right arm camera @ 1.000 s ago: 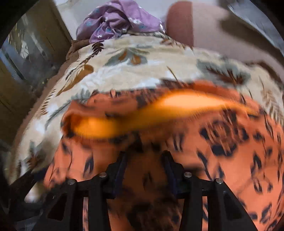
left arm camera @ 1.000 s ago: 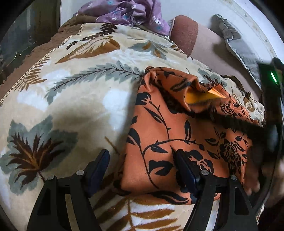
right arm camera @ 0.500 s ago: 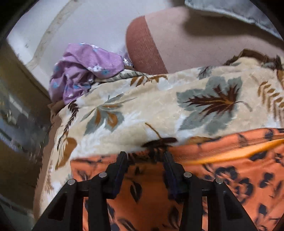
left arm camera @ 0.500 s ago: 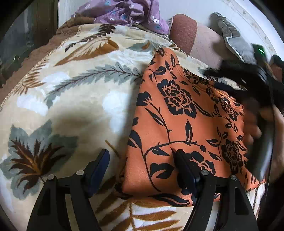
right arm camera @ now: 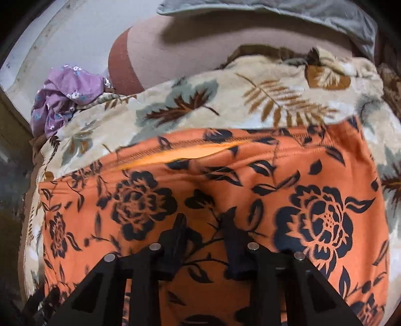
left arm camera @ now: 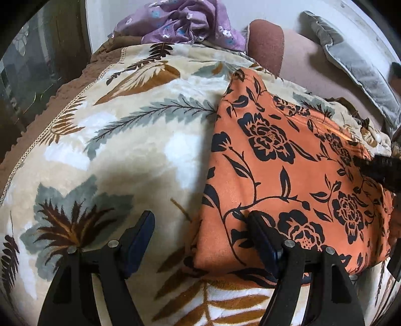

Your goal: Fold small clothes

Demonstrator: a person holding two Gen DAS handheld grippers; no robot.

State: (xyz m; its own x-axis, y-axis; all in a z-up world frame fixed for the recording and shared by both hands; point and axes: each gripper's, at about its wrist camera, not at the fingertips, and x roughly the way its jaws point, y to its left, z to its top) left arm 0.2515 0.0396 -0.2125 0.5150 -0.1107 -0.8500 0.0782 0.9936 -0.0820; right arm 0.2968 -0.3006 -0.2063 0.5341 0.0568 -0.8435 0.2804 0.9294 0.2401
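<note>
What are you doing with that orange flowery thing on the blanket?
Someone is folding a small orange garment with black flowers, working with two tools. It lies folded flat on the cream blanket with leaf patterns. The left hand-held gripper sits open at the garment's near corner, one finger on the cloth, one over the blanket. The right hand-held gripper hangs over the middle of the garment, jaws apart, gripping nothing. A crumpled purple flowered cloth waits at the blanket's far edge.

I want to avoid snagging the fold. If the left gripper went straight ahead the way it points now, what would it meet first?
Probably the left edge of the orange floral garment: the open left gripper straddles it, one finger over the leaf-print blanket, the other over the garment. Height above the fabric is unclear.
</note>
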